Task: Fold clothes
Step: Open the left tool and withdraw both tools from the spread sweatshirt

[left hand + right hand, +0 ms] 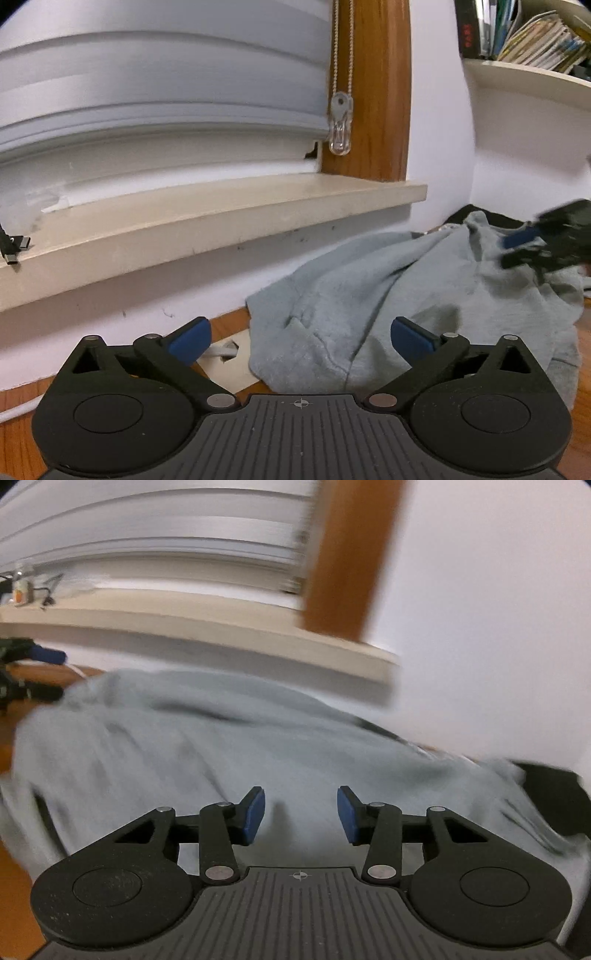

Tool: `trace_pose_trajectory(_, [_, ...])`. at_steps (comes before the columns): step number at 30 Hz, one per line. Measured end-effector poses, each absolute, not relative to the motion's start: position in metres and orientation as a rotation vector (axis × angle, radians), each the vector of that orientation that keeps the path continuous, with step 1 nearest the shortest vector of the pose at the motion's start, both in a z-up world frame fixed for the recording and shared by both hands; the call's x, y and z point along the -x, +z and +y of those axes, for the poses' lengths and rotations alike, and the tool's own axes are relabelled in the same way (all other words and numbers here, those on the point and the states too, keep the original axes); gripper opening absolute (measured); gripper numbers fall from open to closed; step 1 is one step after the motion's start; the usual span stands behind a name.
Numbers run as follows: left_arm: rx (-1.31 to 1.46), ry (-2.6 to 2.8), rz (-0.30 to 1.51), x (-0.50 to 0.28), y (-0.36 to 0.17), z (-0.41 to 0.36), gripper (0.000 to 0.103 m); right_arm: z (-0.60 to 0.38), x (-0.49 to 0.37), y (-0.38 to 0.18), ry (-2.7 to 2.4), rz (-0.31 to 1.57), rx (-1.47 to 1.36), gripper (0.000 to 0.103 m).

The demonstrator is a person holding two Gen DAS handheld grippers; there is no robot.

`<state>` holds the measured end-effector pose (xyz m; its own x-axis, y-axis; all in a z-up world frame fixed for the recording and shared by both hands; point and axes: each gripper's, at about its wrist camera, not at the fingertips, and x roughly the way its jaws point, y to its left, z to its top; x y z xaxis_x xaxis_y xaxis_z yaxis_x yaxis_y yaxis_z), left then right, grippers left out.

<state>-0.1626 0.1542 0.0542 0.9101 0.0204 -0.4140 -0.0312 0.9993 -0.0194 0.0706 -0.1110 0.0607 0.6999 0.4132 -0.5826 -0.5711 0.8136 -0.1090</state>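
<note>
surface: wooden floor point(585, 339) | on it: crumpled grey garment point(351, 295), white cable point(14, 411), pale panel point(236, 363)

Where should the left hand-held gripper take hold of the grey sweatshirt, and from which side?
Probably at the near bottom hem of the grey sweatshirt, which lies flat on the wooden floor as a free edge. The left hand-held gripper is open and already faces it, so come in low from the front and slide one finger under the hem.
</note>
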Motion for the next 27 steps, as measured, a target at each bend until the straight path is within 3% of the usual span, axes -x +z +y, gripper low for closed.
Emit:
trace_pose_trajectory(7, [0.049, 0.049, 0.437, 0.164, 0.049, 0.166, 0.103, -0.032, -0.089, 0.064, 0.714, 0.618, 0.312, 0.046])
trace_pose_trajectory(11, [0.09, 0.071, 0.427, 0.165, 0.047, 0.179, 0.103, -0.013, -0.088, 0.056, 0.796, 0.652, 0.357, 0.057])
trace_pose_trajectory(19, [0.114, 0.106, 0.416, 0.166, 0.05, 0.19, 0.103, 0.025, -0.087, 0.04, 0.96, 0.718, 0.446, 0.055])
trace_pose_trajectory(27, [0.047, 0.093, 0.408, 0.169, 0.052, 0.173, 0.103, -0.03, -0.034, 0.051, 0.927, 0.657, 0.435, 0.056])
